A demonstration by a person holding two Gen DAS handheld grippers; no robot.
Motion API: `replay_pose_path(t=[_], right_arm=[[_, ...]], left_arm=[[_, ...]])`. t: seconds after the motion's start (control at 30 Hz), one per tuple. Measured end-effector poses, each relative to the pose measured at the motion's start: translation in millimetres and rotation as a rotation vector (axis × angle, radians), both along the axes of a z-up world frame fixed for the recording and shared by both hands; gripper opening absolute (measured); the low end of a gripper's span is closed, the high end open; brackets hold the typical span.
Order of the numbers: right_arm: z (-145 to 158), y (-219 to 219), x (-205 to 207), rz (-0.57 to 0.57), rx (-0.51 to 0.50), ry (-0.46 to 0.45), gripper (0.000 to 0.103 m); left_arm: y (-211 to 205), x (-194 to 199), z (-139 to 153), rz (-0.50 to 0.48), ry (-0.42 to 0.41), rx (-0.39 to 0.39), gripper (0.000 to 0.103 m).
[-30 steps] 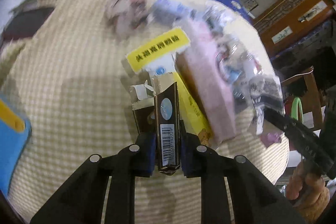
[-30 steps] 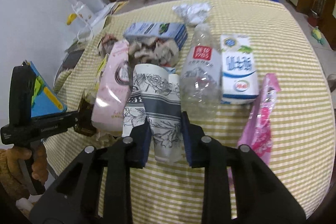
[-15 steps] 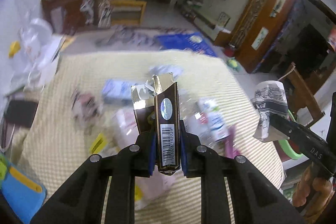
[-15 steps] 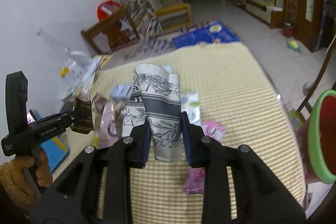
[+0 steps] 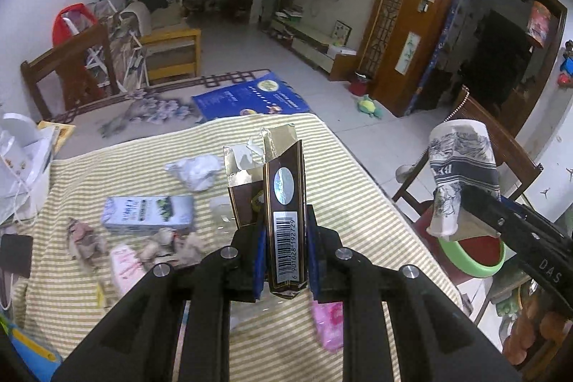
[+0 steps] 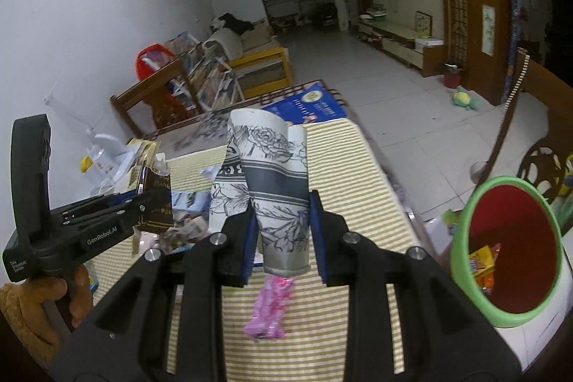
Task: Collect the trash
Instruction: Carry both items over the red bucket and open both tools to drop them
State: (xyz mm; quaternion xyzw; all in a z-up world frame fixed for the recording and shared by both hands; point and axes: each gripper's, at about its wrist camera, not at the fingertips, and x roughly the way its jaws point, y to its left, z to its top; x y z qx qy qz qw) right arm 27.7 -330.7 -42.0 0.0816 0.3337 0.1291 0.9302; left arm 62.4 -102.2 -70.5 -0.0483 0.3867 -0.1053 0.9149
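My left gripper (image 5: 285, 253) is shut on a torn brown carton (image 5: 284, 188) with a barcode, held upright above the striped tablecloth (image 5: 358, 188). My right gripper (image 6: 283, 238) is shut on a crushed paper cup (image 6: 275, 188) printed with grey flowers. In the left wrist view the cup (image 5: 462, 174) hangs at the right, above a green-rimmed bin (image 5: 472, 262). In the right wrist view the bin (image 6: 465, 231), red inside and holding wrappers, stands right of the table, and the carton (image 6: 155, 199) shows at the left.
On the cloth lie a milk carton (image 5: 147, 213), crumpled white paper (image 5: 197, 170), brownish tissue wads (image 5: 84, 238) and a pink wrapper (image 6: 270, 306). A wooden chair (image 5: 501, 145) stands beside the bin. A person's hand (image 6: 53, 292) holds the left gripper's handle.
Both grippers have lifted off the table with the carton and the cup still held. The views swung up and right, and the green-rimmed bin came into sight.
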Motion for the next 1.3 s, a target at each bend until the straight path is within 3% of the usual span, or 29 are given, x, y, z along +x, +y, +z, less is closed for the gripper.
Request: replay_pose_path(t=[0.23, 0.77, 1.3], right_arm=[[-3.3, -37.0, 9.2, -0.043, 0.009, 0.014, 0.026], [-3.1, -88.5, 33.2, -0.017, 0.009, 0.013, 0.027], [-9.9, -161.7, 32.6, -0.054, 0.031, 0.024, 0.027]], left_arm=[[-32.4, 14.5, -2.9, -0.015, 0.01, 0.009, 0.016], [-90.0, 30.6, -1.8, 0.025, 0.007, 0.024, 0.016], [-166.1, 36.3, 1.7, -0.001, 0.019, 0.047, 0.016]])
